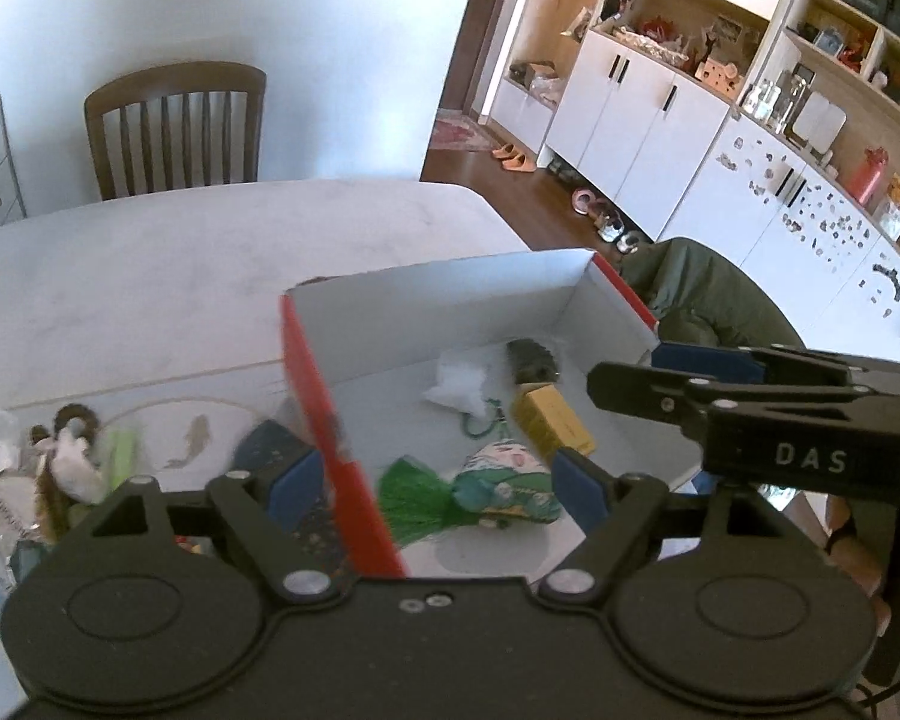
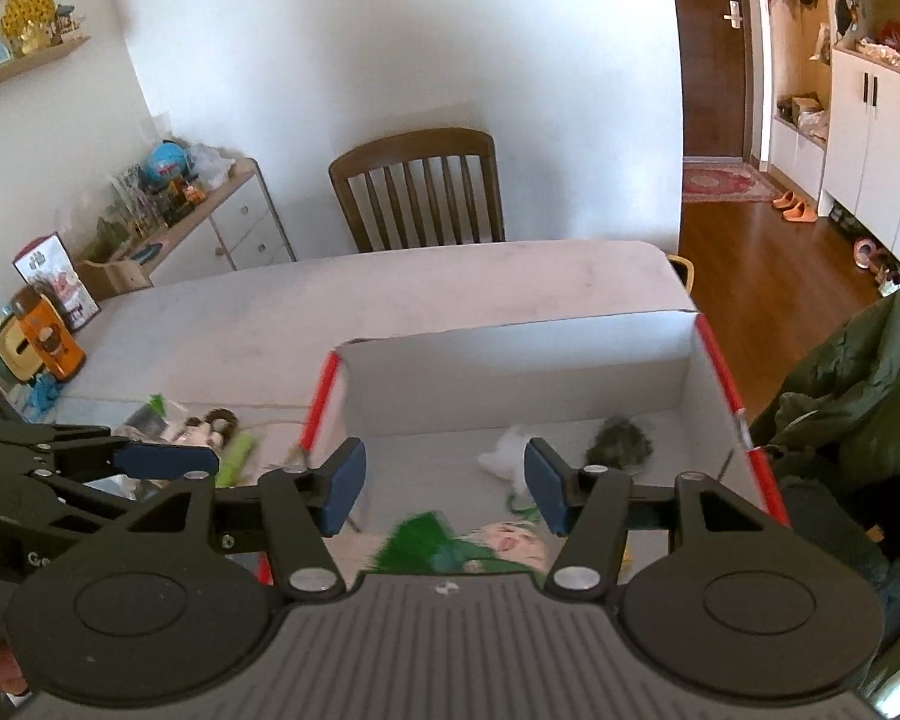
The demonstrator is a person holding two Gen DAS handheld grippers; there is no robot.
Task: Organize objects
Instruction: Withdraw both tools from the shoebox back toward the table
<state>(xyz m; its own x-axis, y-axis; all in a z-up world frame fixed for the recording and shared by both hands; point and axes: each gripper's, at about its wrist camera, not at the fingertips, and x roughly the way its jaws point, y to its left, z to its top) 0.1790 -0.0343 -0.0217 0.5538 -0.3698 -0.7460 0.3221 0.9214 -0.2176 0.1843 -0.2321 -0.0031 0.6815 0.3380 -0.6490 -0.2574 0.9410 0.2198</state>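
A cardboard box point(image 1: 450, 300), red outside and white inside, stands open on the table. It holds a white fluffy piece point(image 1: 459, 387), a dark tuft point(image 1: 531, 360), a small yellow carton point(image 1: 552, 426) and a patterned sachet point(image 1: 504, 489) with a green tassel. My left gripper point(image 1: 438, 480) is open and straddles the box's red left wall, one pad outside and one inside. My right gripper point(image 2: 444, 489) hangs open above the box interior point(image 2: 510, 360), over the sachet point(image 2: 510, 543), and holds nothing. The white piece point(image 2: 507, 453) and the tuft point(image 2: 621, 444) lie beyond it.
Left of the box lies a loose pile: a plush doll point(image 1: 72, 456), a green tube point(image 1: 120, 450), a dark blue item point(image 1: 270, 444). A wooden chair point(image 2: 420, 192) stands at the table's far side. A green jacket point(image 2: 858, 396) hangs at the right, and a cluttered sideboard point(image 2: 210, 204) stands at the left.
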